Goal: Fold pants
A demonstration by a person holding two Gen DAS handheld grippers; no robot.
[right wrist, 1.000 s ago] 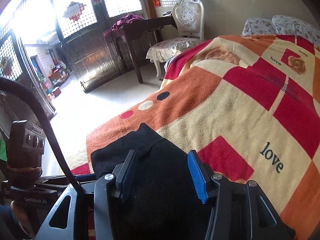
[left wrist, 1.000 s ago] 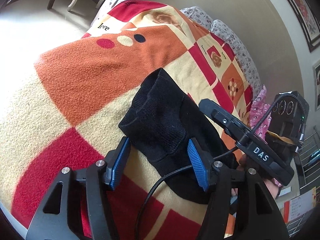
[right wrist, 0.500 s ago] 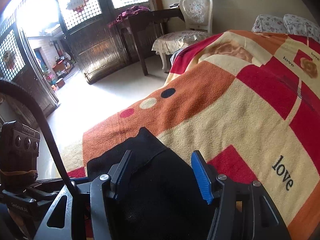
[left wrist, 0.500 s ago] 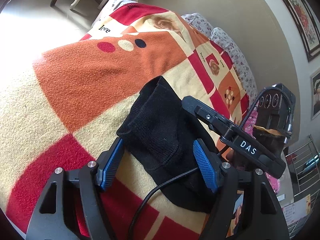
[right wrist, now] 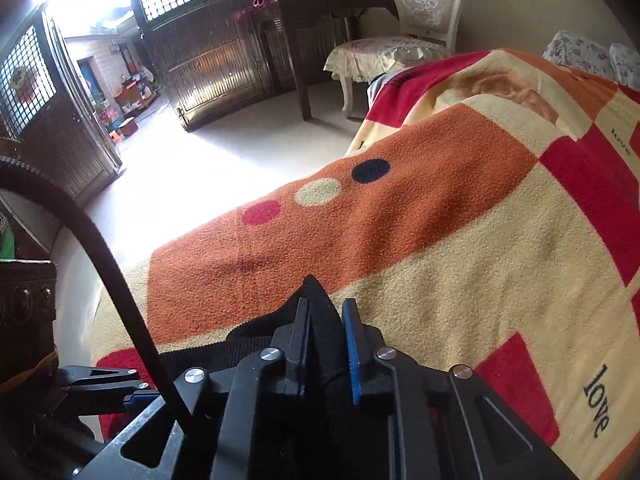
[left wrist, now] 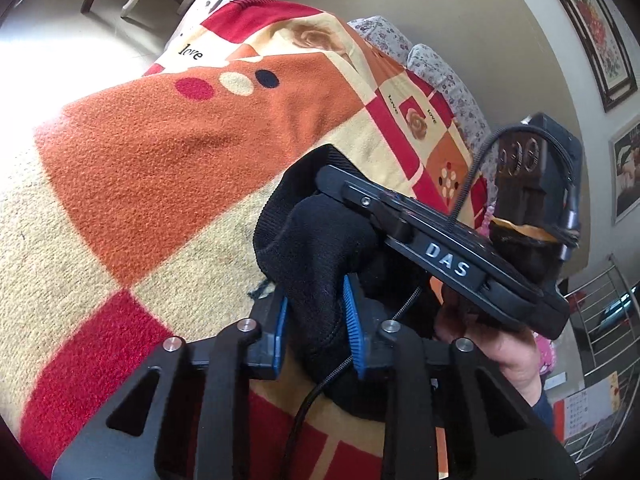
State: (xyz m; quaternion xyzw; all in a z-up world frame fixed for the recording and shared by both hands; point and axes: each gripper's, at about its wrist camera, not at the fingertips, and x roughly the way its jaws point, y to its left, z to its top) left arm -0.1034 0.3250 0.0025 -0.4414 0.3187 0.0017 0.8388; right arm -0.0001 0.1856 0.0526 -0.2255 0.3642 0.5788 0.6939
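The black knit pants (left wrist: 320, 248) lie folded into a small bundle on the patterned blanket (left wrist: 160, 152). My left gripper (left wrist: 314, 308) is shut on a bunched edge of the pants. My right gripper (right wrist: 325, 320) is shut on another edge of the pants (right wrist: 320, 300), whose corner pokes up between the blue pads. In the left wrist view the right gripper's black body (left wrist: 440, 256), marked DAS, lies across the far part of the bundle and hides it.
The orange, red and cream blanket (right wrist: 440, 220) covers a bed. A white chair (right wrist: 420, 20), a dark table (right wrist: 320, 8) and latticed doors stand across the bare floor. Flowered pillows (left wrist: 440, 68) lie by the wall.
Both grippers were open around the pants; now both have closed on the fabric. The right gripper has moved closer to the left one, and the fabric has bunched up.
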